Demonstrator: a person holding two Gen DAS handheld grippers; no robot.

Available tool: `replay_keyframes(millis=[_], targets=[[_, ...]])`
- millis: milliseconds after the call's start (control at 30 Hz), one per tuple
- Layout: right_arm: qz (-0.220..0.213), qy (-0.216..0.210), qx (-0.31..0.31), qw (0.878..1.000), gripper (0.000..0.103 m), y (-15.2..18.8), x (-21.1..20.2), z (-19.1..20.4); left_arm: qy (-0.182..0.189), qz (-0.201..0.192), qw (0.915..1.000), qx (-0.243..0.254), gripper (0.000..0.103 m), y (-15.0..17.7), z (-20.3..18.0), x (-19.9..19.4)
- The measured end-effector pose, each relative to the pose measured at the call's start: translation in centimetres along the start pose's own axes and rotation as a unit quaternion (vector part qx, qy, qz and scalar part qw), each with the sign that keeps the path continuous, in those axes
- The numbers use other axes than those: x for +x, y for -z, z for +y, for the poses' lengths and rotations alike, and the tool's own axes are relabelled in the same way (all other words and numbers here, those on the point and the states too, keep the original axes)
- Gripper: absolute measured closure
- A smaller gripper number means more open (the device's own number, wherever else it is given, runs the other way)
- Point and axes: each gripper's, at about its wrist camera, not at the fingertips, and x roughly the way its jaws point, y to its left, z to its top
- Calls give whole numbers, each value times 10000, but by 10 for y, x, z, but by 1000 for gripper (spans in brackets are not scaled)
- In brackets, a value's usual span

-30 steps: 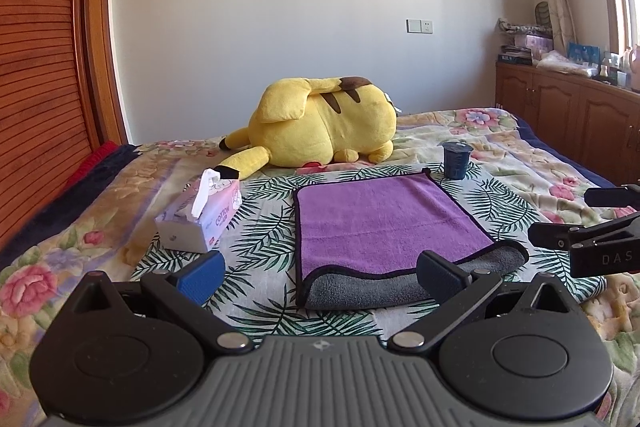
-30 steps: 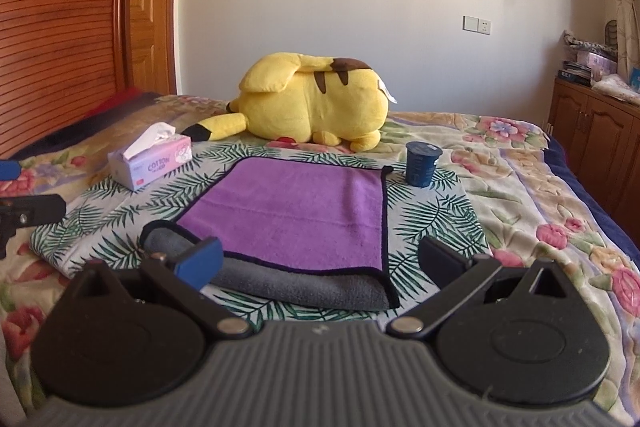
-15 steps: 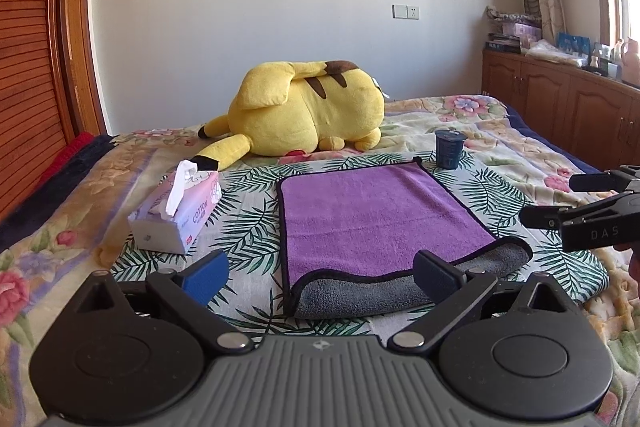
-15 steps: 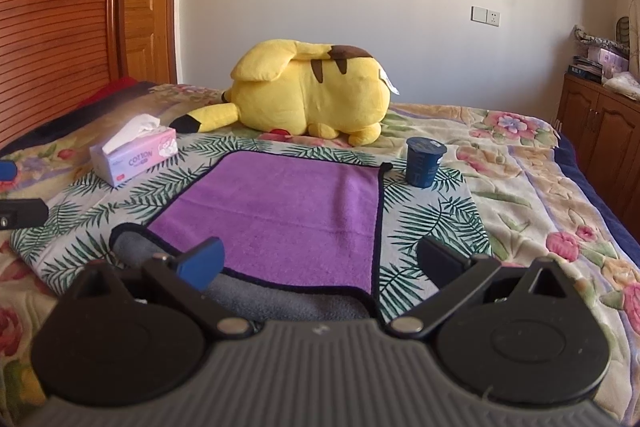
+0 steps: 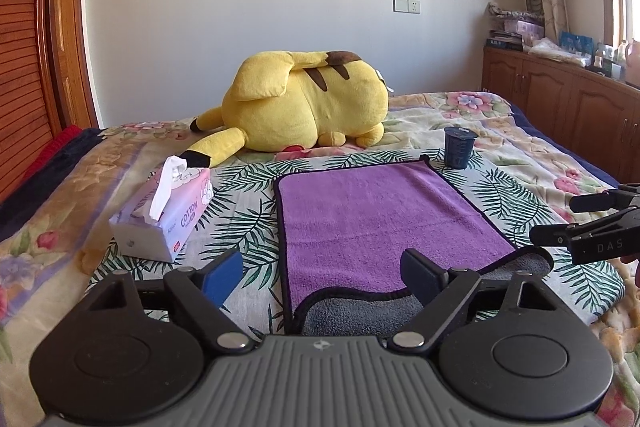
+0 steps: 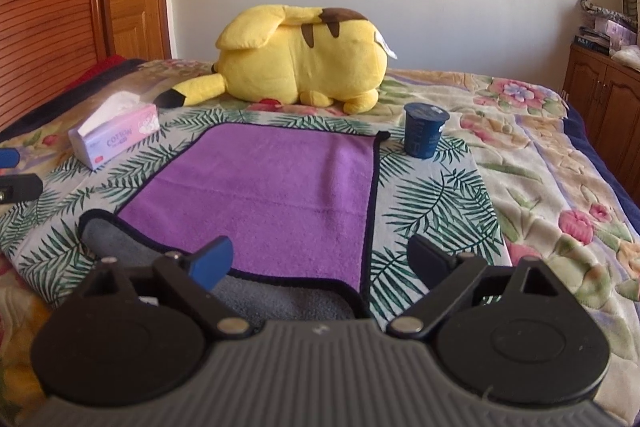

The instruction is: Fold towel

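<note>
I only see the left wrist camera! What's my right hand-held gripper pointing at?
Observer: The right hand-held gripper points along the right edge of the towel.
Child: Is it grabbing anything?
Observer: No. Its fingers are spread wide. The blue finger lines up with the grey fold, and the other lines up with the bedspread.
Child: What does my left one look like from there?
Observer: The left hand-held gripper just peeks in at the left edge, nearer the camera than the tissue box.
</note>
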Motion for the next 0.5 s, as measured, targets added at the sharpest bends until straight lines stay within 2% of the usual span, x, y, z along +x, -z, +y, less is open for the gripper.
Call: replay_keyframes(millis=[200,300,500], targets=[[203,-23,54,9998,11,1,13,-7,64,220,9997,-19,42,1,5,20],[323,-43,82,9994,13,3,20,-10,89,353,9993,-21,48,4,8,31],[515,-86,53,9986,15,6,31,-13,222,715,9969,-250,54,10,20,55]])
